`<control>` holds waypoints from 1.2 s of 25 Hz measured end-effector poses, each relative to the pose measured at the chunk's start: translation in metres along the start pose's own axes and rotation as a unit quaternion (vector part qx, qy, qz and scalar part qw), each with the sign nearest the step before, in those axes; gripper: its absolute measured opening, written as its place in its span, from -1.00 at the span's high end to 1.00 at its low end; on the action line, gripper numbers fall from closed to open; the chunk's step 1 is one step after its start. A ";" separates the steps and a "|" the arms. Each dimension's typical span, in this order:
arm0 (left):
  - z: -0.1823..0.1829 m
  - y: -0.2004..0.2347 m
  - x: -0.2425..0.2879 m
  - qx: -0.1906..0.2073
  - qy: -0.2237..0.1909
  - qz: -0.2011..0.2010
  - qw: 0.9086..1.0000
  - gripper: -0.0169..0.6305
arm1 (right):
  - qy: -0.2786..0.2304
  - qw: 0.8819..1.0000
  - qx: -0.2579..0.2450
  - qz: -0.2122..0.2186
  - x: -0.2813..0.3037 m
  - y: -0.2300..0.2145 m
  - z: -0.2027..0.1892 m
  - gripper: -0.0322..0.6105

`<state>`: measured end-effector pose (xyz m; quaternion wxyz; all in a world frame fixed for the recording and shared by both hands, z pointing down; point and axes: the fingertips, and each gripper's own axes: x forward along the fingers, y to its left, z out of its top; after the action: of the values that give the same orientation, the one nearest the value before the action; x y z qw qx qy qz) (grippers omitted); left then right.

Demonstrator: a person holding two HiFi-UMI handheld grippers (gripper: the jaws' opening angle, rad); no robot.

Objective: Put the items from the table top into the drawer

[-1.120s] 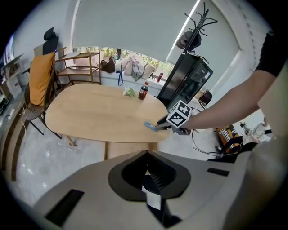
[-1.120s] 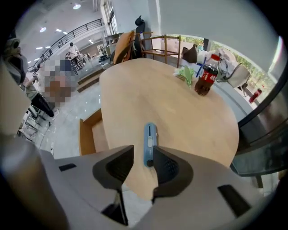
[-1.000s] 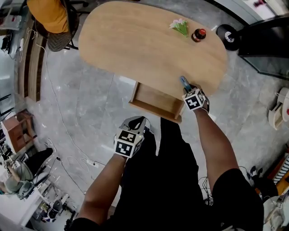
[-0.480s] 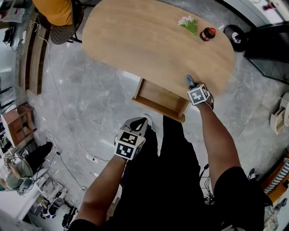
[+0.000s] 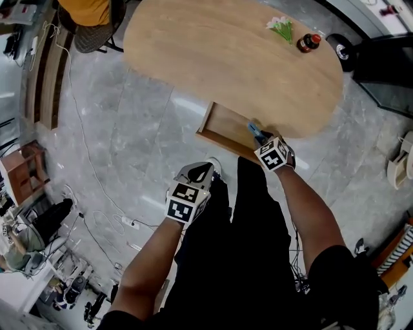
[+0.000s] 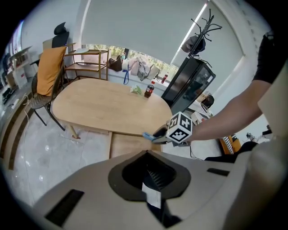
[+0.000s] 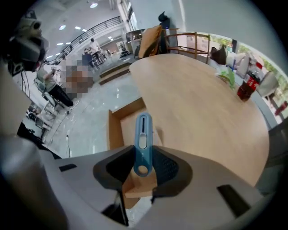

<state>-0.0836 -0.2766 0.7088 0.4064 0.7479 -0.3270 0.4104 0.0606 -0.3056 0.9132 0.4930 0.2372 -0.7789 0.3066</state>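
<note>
My right gripper (image 5: 258, 136) is shut on a blue box cutter (image 5: 253, 131), held over the front right corner of the open wooden drawer (image 5: 222, 126) under the oval wooden table (image 5: 219, 58). In the right gripper view the cutter (image 7: 143, 139) sticks out between the jaws above the drawer (image 7: 123, 123). A bunch of flowers (image 5: 281, 26) and a dark bottle with a red cap (image 5: 307, 42) stand at the table's far right end. My left gripper (image 5: 197, 173) hangs shut and empty by the person's legs, short of the drawer (image 6: 128, 144).
A chair with an orange cushion (image 5: 87, 16) stands at the table's far left. A black cabinet (image 5: 387, 64) stands to the right of the table. Cables (image 5: 97, 213) trail over the grey floor on the left, beside wooden shelves (image 5: 26, 180).
My right gripper has drawn back with the blue cutter from the table's near edge to above the drawer's front corner. The left gripper has stayed in place.
</note>
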 end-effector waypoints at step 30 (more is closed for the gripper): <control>-0.021 0.017 -0.074 -0.027 -0.089 -0.014 0.996 0.94 | 0.149 0.988 -0.035 -0.030 0.072 0.037 -0.031 0.49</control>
<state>-0.1378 -0.2545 0.6567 0.4015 0.7749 -0.3618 0.3277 0.0262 -0.2632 0.9801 0.6204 0.1949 -0.6997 0.2959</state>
